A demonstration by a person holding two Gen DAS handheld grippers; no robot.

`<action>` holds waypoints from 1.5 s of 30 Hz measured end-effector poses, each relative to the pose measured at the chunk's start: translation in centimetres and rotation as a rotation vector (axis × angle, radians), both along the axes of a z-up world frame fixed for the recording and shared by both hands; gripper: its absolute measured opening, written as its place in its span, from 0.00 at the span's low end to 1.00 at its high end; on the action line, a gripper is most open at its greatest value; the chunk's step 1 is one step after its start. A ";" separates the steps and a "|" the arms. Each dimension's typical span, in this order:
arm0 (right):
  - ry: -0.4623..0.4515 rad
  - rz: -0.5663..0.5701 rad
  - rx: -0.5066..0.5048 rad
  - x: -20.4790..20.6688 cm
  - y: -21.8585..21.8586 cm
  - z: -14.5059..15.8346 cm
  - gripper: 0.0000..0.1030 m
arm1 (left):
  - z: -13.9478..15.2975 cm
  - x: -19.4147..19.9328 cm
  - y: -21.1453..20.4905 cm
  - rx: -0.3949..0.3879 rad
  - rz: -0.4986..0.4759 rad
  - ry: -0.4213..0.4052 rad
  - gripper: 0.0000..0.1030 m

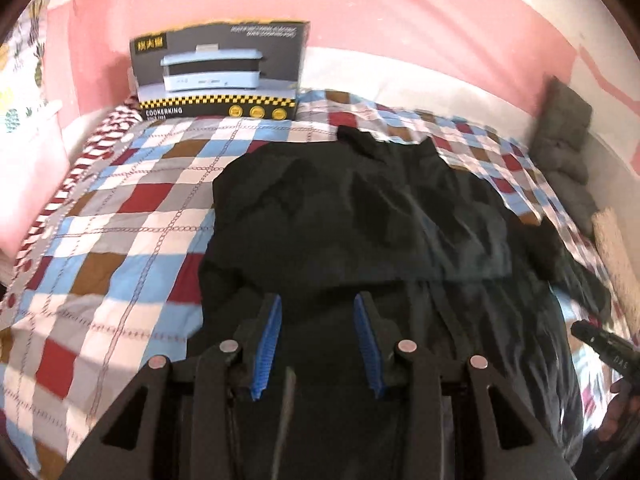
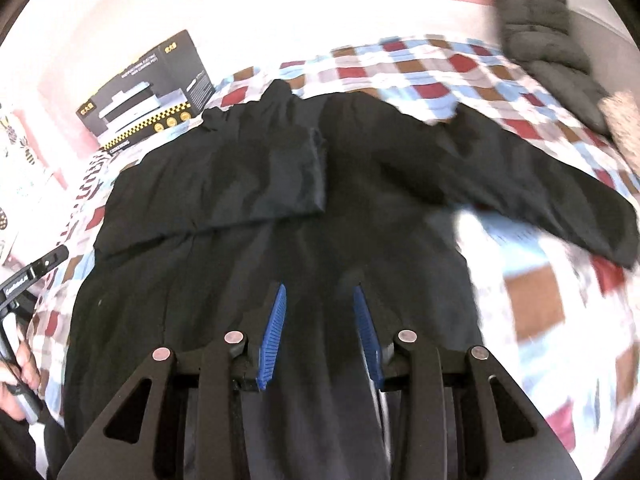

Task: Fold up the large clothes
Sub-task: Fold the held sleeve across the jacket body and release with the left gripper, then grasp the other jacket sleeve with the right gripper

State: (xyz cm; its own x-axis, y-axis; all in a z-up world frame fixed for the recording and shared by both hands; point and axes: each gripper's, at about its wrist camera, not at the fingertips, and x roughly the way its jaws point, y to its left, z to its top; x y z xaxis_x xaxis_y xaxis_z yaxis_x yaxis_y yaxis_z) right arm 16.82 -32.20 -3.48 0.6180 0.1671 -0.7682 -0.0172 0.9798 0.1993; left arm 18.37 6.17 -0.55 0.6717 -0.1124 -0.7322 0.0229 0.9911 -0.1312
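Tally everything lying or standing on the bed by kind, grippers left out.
Black garment: 1
Appliance box: 1
Grey cushion: 1
Checked bedspread: 1
Total: 4

Count on inspection: one black garment (image 2: 280, 208) laid on one bed (image 1: 120, 216); one appliance box (image 1: 220, 70); one grey cushion (image 1: 566, 136); two hand-held grippers, left hand-held gripper (image 1: 318, 300), right hand-held gripper (image 2: 320, 290).

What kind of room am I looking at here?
Most likely a bedroom in a home: a bed covered by a red, blue and brown checked quilt, a black long-sleeved garment spread on it, and pink painted walls behind.
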 end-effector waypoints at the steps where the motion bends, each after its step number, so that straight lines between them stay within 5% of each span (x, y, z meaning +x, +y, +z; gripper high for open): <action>1: -0.005 -0.007 0.001 -0.6 -0.2 0.3 0.36 | 0.3 -1.1 -0.5 0.001 -0.007 0.001 0.39; 4: -0.029 -0.031 0.019 -3.2 -1.0 1.2 0.36 | 1.1 -3.9 -1.7 0.024 0.019 0.001 0.52; 14: -0.101 -0.046 -0.014 -8.0 -1.8 3.1 0.36 | 2.4 -9.1 -4.6 -0.019 -0.020 -0.006 0.52; 18: -0.109 -0.060 0.031 -8.8 -2.9 3.2 0.64 | 3.0 -10.2 -6.0 -0.001 -0.047 -0.018 0.52; 31: -0.073 -0.153 0.104 -8.0 -7.6 2.4 0.64 | 3.2 -9.6 -8.6 -0.003 -0.114 -0.009 0.53; 45: 0.003 -0.403 0.190 -3.2 -18.4 -2.1 0.64 | 1.8 -4.7 -9.2 0.024 -0.112 0.020 0.53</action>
State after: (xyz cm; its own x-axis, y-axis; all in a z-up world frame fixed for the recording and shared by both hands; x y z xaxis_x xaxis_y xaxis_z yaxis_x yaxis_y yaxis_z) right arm 13.61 -50.58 -5.58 0.6602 0.0516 -0.7493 0.3596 0.8542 0.3756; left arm 13.69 -3.03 1.23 0.6410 -0.1682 -0.7489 0.1317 0.9853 -0.1086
